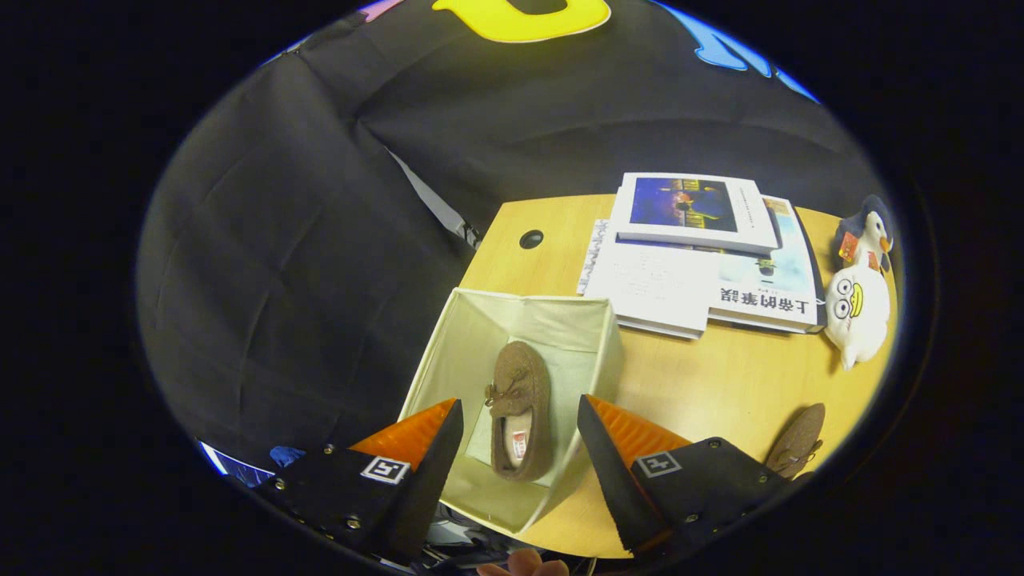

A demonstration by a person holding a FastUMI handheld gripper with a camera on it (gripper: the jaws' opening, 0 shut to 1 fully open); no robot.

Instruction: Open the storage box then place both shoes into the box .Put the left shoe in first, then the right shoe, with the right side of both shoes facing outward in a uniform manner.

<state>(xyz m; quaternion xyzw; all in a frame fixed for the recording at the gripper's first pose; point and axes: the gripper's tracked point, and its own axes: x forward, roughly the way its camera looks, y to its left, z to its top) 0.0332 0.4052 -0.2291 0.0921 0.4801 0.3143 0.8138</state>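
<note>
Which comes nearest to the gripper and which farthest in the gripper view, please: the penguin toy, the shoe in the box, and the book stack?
With the gripper open:
1. Shoe in the box, between the fingers.
2. Book stack, beyond the box.
3. Penguin toy, the table's far right corner.

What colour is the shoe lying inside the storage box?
Brown shoe, clearest in the gripper view.

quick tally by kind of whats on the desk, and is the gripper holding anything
shoes: 2, one in the box, one on the desk
box: 1, open
books: 3, stacked
plush toys: 2, a penguin and a white duck
total: 8
gripper: open above the box, holding nothing
</note>
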